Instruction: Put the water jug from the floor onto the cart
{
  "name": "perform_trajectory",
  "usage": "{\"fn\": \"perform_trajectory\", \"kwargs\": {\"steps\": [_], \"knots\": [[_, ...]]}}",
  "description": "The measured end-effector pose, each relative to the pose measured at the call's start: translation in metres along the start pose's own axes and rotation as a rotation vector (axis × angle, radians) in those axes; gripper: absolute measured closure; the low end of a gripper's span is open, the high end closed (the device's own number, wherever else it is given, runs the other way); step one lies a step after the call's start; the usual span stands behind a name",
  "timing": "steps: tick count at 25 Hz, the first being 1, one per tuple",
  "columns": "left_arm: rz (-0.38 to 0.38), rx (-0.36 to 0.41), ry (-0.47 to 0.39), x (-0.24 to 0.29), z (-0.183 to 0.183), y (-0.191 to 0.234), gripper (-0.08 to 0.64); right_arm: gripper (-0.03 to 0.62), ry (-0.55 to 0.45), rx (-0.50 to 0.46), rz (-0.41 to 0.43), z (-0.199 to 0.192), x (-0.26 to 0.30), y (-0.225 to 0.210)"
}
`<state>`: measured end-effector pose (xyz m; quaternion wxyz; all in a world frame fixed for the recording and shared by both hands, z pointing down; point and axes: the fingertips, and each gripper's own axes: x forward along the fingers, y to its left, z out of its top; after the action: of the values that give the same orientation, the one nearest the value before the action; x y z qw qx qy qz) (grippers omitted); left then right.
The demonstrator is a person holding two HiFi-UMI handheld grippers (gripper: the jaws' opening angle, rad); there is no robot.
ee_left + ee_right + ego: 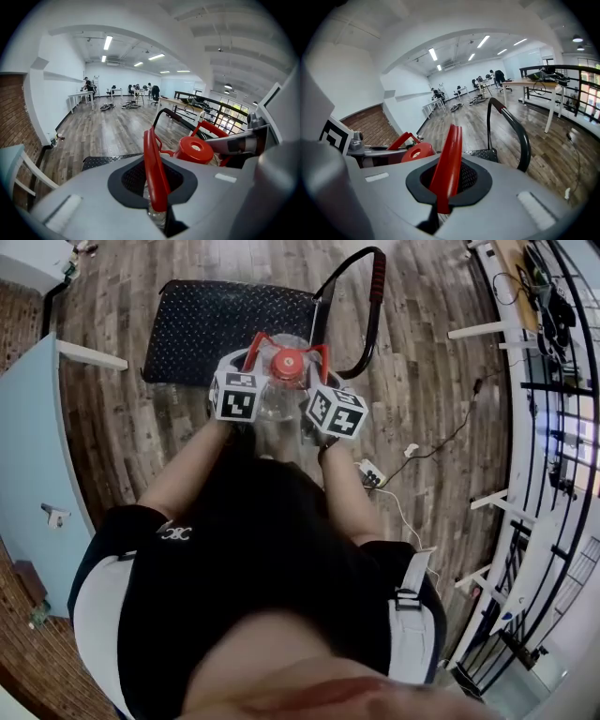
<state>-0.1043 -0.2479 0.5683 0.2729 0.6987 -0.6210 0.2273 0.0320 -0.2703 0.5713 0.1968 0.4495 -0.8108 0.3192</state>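
The clear water jug with a red cap hangs over the near edge of the black cart deck. A red carry handle stands up on each side of the cap. My left gripper is shut on the left handle, pinched between its jaws. My right gripper is shut on the right handle, which rises from its jaws. The cap shows between the two grippers. The jug's body is mostly hidden under them.
The cart's push bar, with a red grip, rises at the deck's right end. A light blue panel stands at the left. A power strip and its cable lie on the wood floor to the right. White table legs and a black railing line the right side.
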Motion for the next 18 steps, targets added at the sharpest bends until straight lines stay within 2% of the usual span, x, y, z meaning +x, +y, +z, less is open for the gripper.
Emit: {"fn": "perform_trajectory", "kwargs": {"steps": [10,14,18], "knots": [[-0.088,0.060,0.077,0.077,0.002,0.033,0.532,0.577,0.138,0.135,-0.072,-0.016,0.074,-0.023],[-0.114,0.106,0.089,0.108,0.001,0.046,0.532,0.577,0.189,0.144,-0.120,-0.022,0.103,-0.032],[-0.130,0.101,0.107,0.131,-0.007,0.052,0.532,0.577,0.213,0.152,-0.150,-0.029,0.120,-0.040]]}}
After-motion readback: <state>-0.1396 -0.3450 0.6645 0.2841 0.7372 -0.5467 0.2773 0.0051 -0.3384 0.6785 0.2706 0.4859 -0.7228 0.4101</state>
